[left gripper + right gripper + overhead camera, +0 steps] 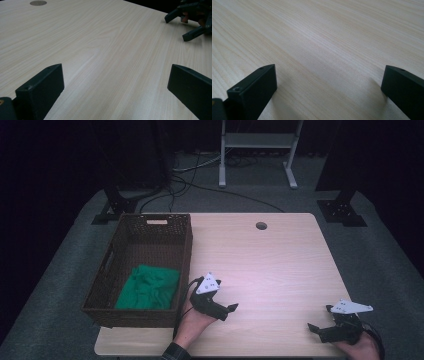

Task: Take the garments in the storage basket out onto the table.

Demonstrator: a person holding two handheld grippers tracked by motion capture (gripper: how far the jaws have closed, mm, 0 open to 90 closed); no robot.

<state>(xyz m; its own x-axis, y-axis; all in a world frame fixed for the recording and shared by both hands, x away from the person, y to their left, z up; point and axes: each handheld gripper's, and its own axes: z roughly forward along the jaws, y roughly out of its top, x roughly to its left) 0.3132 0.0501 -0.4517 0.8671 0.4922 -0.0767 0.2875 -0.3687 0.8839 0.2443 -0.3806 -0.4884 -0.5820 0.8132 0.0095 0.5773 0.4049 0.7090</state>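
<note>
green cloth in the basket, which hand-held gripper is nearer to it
Left. The left hand-held gripper sits just right of the basket holding the green cloth. The right hand-held gripper is at the table's near right corner.

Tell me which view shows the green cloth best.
The high view: the green cloth lies crumpled in the near end of the wicker basket, seen whole from above. The left gripper view and right gripper view look across bare table between open fingers, so they add nothing about the cloth.

Green cloth (pixel 148 287) in wicker basket (pixel 186 251); both tongs empty on table (pixel 270 265).
</note>
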